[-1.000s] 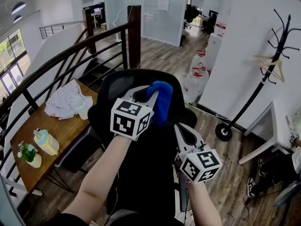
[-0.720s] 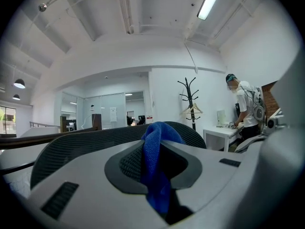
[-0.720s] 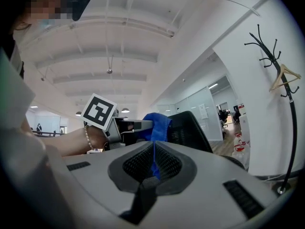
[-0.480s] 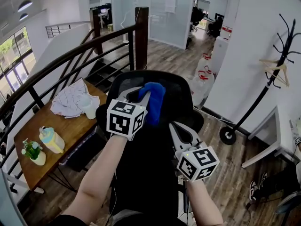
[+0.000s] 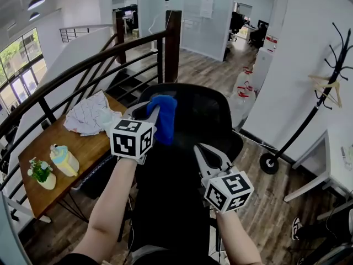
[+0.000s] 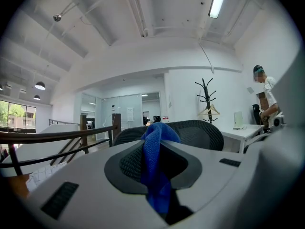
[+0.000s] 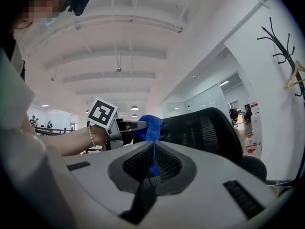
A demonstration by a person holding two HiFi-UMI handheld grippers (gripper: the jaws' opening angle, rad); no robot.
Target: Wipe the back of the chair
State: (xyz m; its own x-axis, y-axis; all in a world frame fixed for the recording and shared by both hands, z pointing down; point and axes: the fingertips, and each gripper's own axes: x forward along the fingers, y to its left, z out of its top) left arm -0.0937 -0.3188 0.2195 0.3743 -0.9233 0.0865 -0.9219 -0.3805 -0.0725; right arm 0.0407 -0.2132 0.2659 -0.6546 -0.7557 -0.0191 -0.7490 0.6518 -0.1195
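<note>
- chair back (image 5: 201, 112) of black mesh in a curved dark frame, right in front of the person and below the head view, between the two grippers
- judged stiff at the rim and springy in the mesh panel, so it should give under pressure; an office chair like this may turn or shift if pushed hard, so light strokes suit it, and the firm top or side rim is the place to steady it
- blue cloth (image 5: 163, 117) sits at the upper left edge of the chair back, against it or just beside it; contact can't be confirmed from these views
- it looks soft, light and limp, with a nubby weave that should drag over the mesh rather than slip; a hold on a bunched fold with a free pad hanging out seems best, and that is how it is held
- left gripper (image 5: 148, 112) has its jaws clamped on the cloth, which fills the gap between them and spills out over the tips
- right gripper (image 5: 199, 149) hovers lower, to the right in front of the chair, jaws drawn together to a thin slit with nothing in them
- wooden desk (image 5: 83, 150) stands left of the chair with a crumpled white cloth (image 5: 88, 115), a small plant (image 5: 38, 175) and a pale bottle (image 5: 64, 160) on it
- dark stair railing (image 5: 83, 65) runs behind the desk, and a coat stand (image 5: 325, 87) stands well apart on the right
</note>
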